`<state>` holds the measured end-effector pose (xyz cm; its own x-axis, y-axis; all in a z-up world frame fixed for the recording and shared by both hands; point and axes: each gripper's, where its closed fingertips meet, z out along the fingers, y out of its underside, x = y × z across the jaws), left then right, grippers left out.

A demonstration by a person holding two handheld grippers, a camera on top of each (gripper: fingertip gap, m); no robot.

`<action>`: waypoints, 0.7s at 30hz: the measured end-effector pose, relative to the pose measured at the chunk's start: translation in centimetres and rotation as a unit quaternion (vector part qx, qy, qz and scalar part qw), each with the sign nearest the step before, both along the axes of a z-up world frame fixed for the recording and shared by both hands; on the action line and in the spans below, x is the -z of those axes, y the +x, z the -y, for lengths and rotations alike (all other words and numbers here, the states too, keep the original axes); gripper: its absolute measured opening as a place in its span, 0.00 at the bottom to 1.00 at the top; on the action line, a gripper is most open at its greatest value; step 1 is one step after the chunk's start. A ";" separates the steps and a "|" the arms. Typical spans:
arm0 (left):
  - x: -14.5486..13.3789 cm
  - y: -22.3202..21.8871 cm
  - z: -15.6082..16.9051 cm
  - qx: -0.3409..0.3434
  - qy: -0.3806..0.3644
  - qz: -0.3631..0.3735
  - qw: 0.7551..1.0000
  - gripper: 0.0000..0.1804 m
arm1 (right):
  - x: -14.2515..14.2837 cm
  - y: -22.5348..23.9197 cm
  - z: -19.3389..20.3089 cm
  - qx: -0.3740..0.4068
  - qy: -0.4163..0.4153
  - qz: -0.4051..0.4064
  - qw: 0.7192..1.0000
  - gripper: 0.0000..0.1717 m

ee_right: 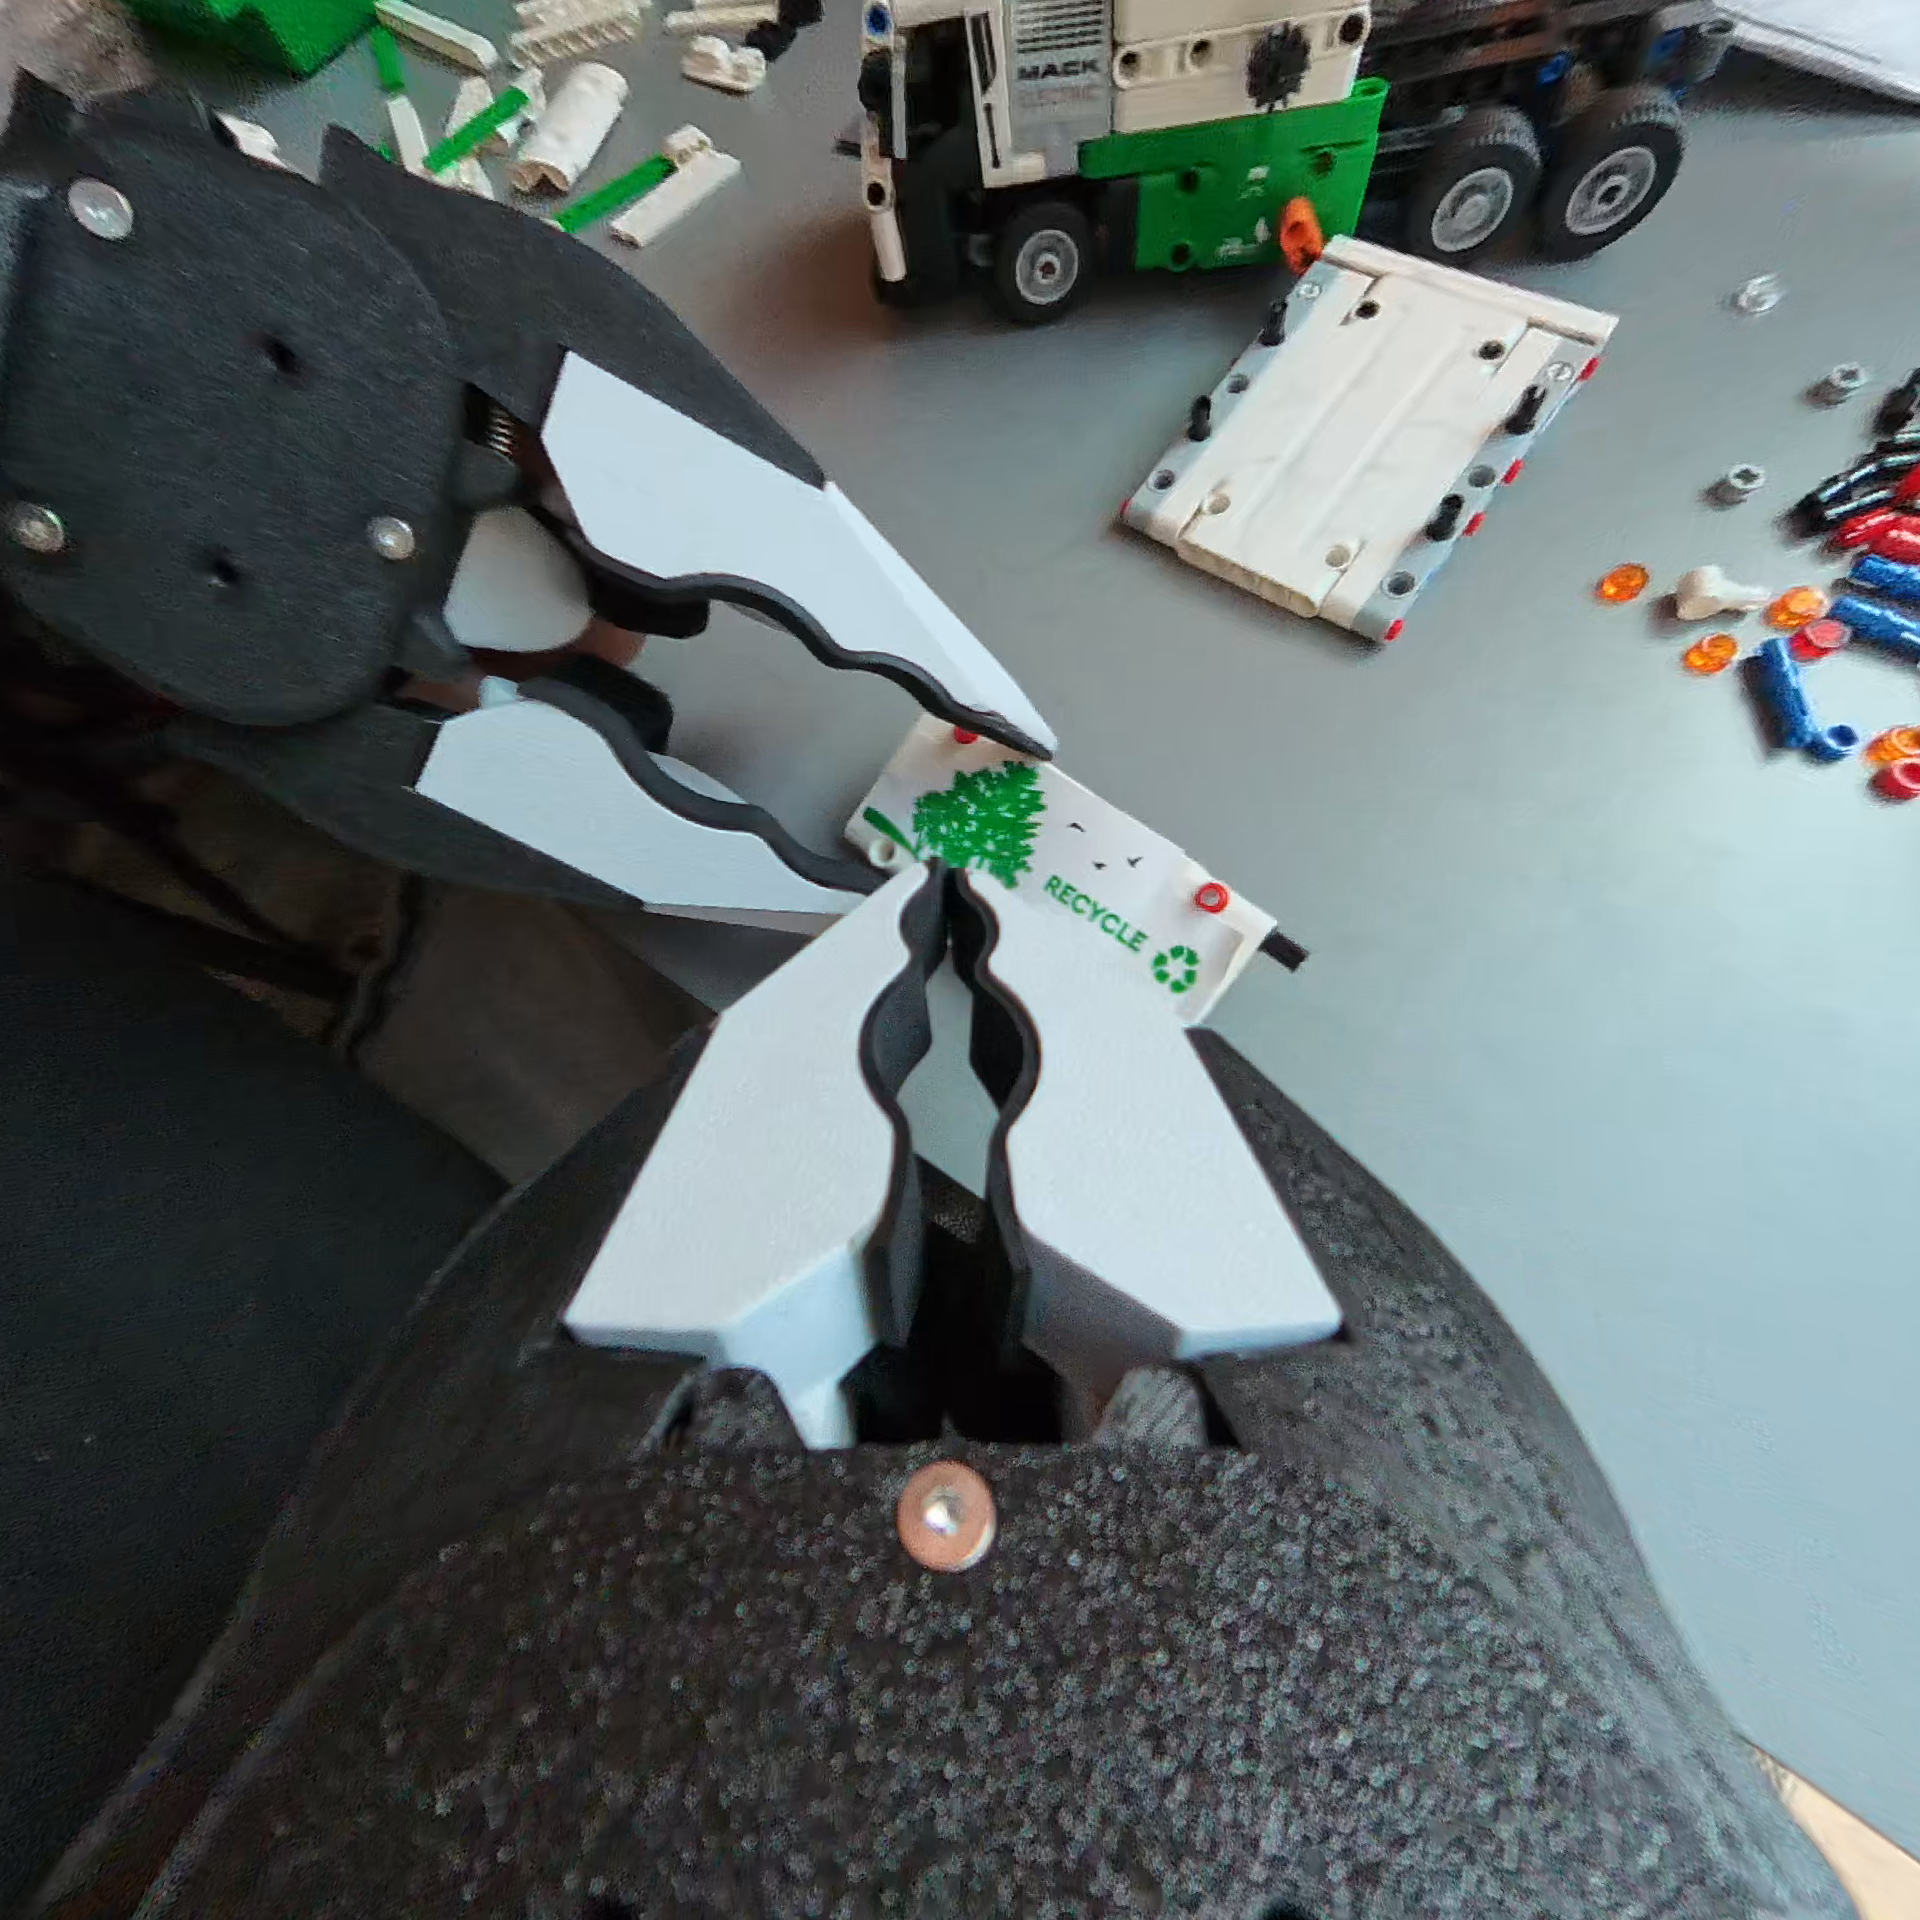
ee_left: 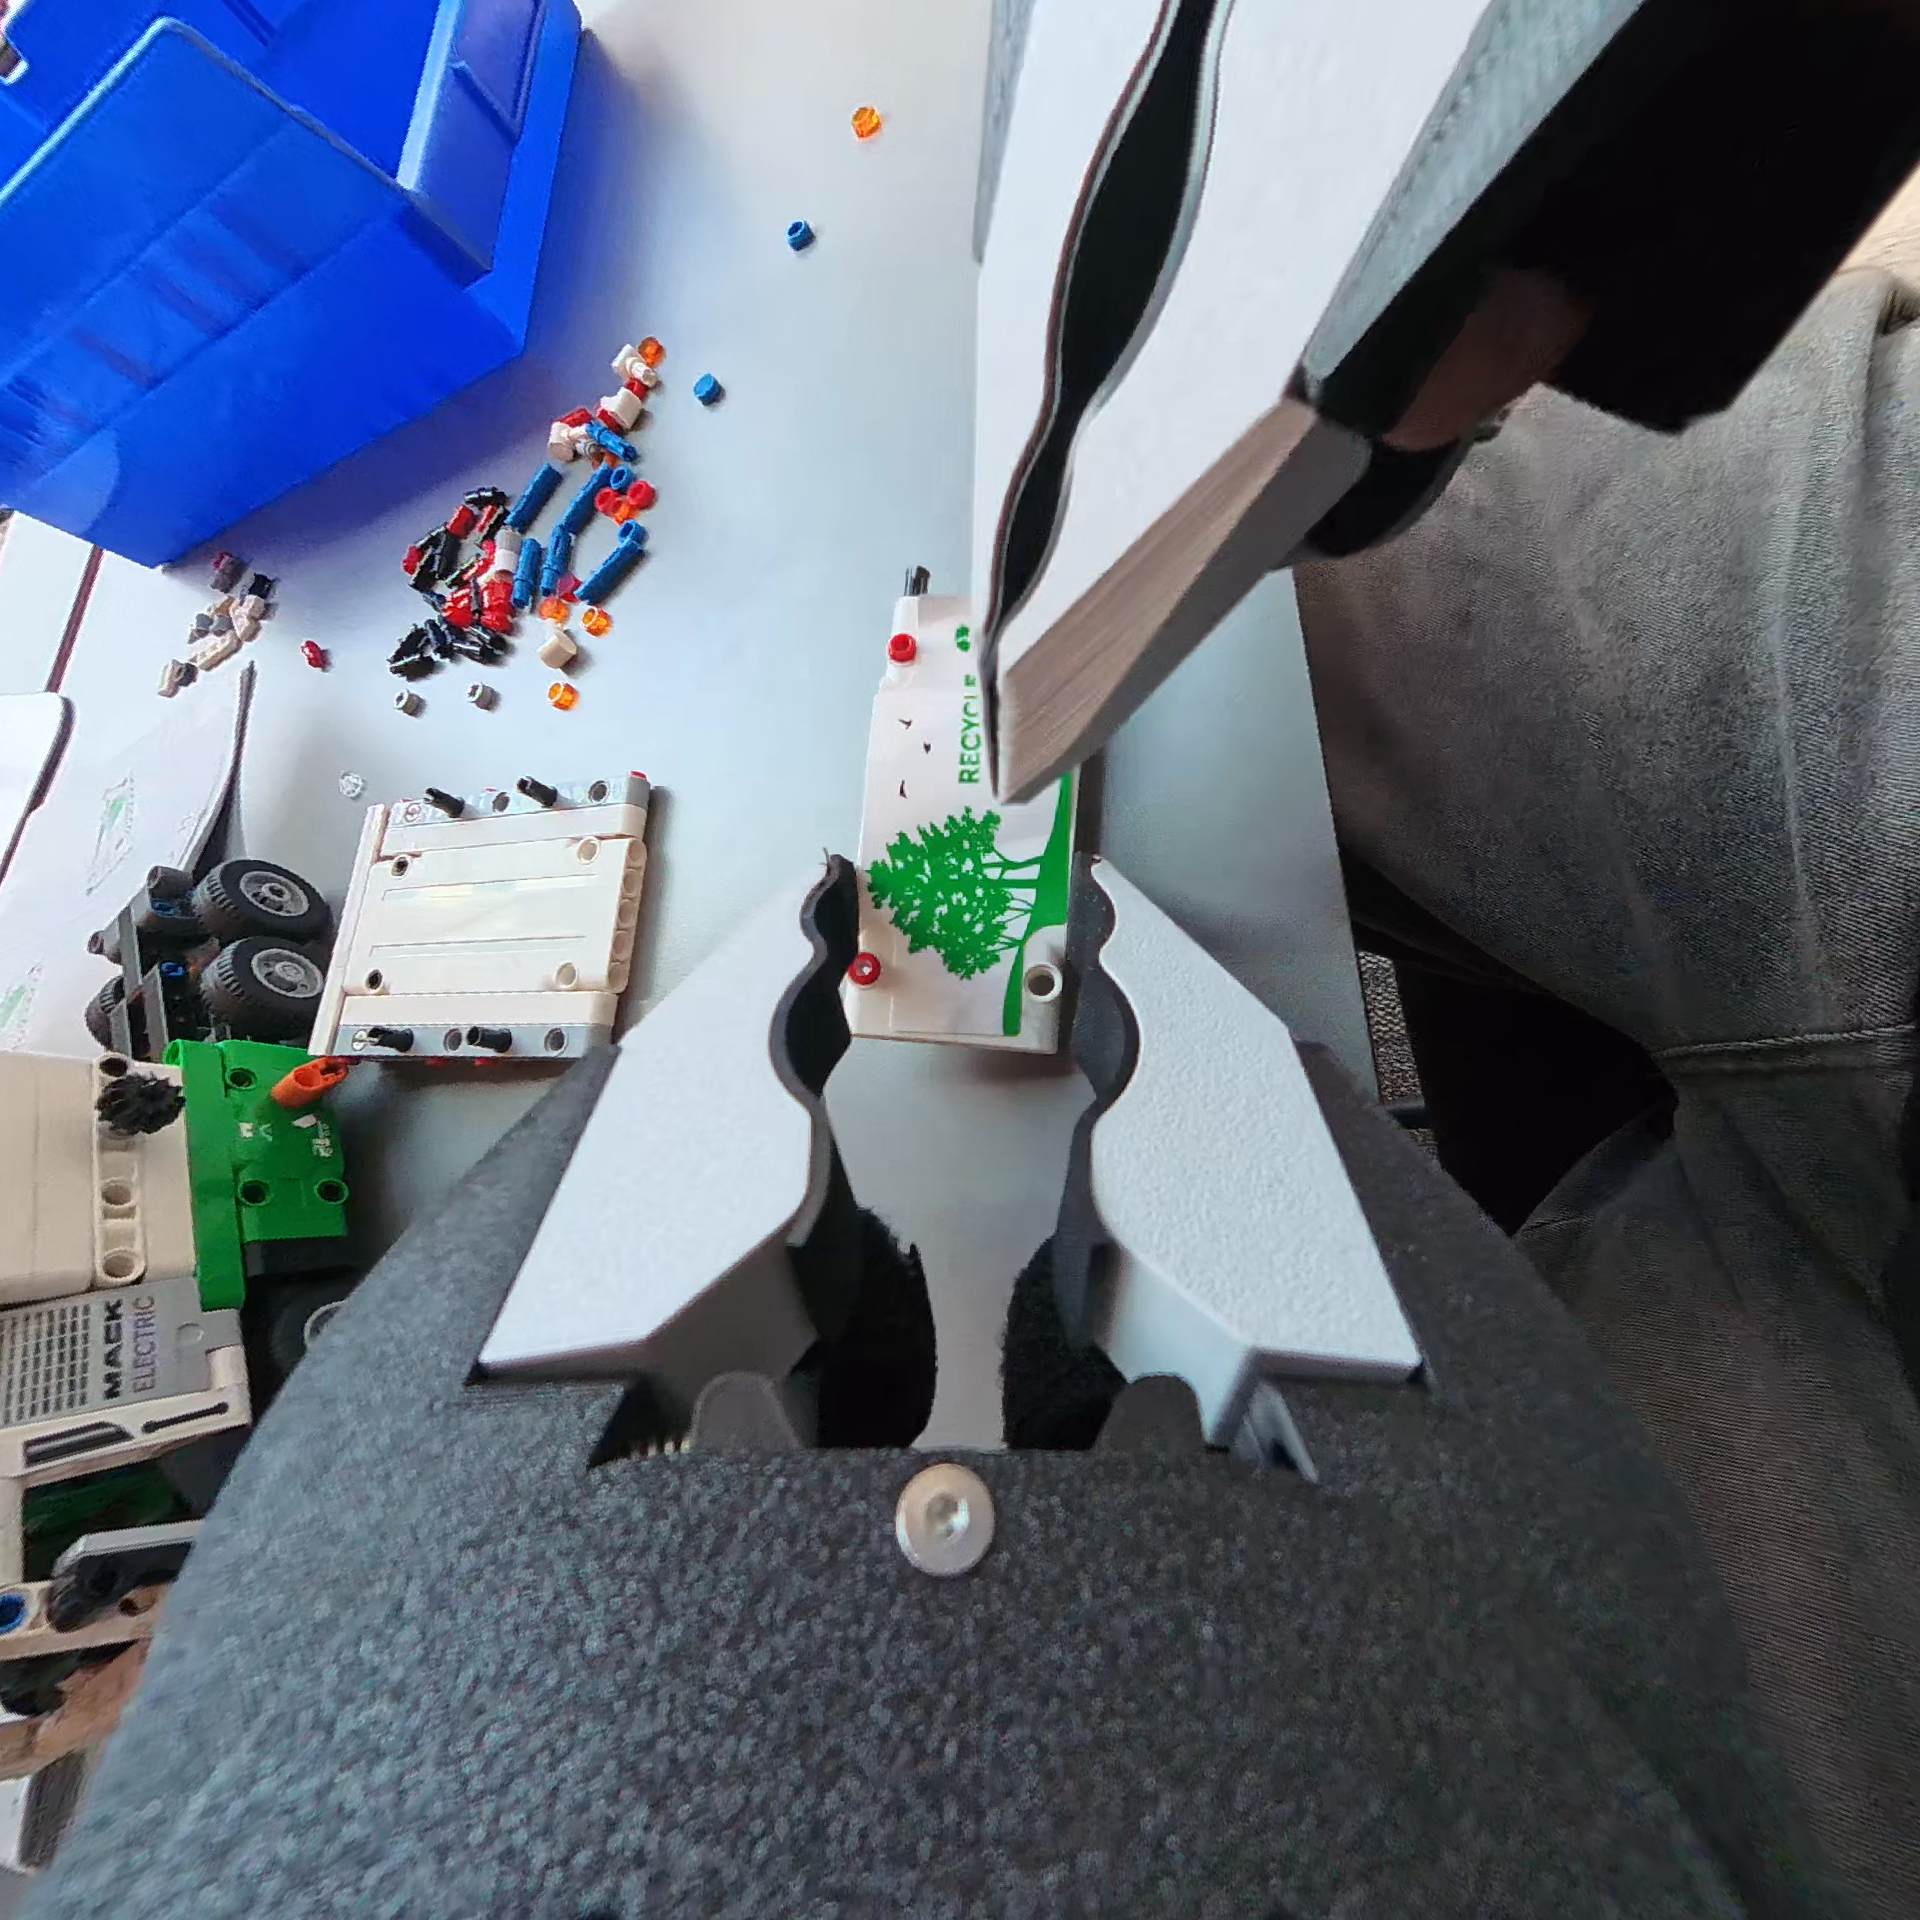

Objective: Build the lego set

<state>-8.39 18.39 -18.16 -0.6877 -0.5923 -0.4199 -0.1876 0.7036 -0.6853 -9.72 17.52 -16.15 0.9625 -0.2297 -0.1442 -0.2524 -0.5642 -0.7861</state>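
Observation:
A white toy panel with a green tree print (ee_left: pixel 966 904) lies on the grey table near its edge. My left gripper (ee_left: pixel 961 878) straddles the panel's near end, with one black pad against each long side, shut on it. The right wrist view shows the same: the left gripper (ee_right: pixel 945 816) clamps the tree end of the panel (ee_right: pixel 1101 883). My right gripper (ee_right: pixel 945 878) is shut, its tips meeting at the panel's near long edge. In the left wrist view the right gripper (ee_left: pixel 1003 769) comes down from the upper right onto the panel.
A blue bin (ee_left: pixel 260 260) stands at the far left. A heap of small red, blue and black pins (ee_left: pixel 540 540) and a white plate assembly (ee_left: pixel 488 925) lie beside the panel. A white and green toy truck (ee_right: pixel 1195 135) stands behind. A person's grey clothing (ee_left: pixel 1610 831) lies past the table edge. Less than 4 cm separates the two grippers' tips.

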 end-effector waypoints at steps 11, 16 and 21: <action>-0.2 0.0 0.0 0.000 0.023 0.028 0.999 0.22 | 0.6 4.0 2.6 0.065 -0.045 0.063 0.995 0.08; -0.3 -0.1 0.0 0.001 0.034 0.040 0.999 0.22 | 0.9 4.6 2.7 0.076 -0.070 0.102 0.989 0.05; -0.3 -0.1 0.0 0.000 0.040 0.045 0.998 0.22 | 1.0 4.6 2.5 0.078 -0.079 0.121 0.986 0.03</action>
<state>-8.46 18.37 -17.86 -0.6453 -0.5542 -0.5257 -0.1283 0.7571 -0.6406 -5.16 15.04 -17.20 0.9154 -0.3790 0.1356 -0.1611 -0.6537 -0.7394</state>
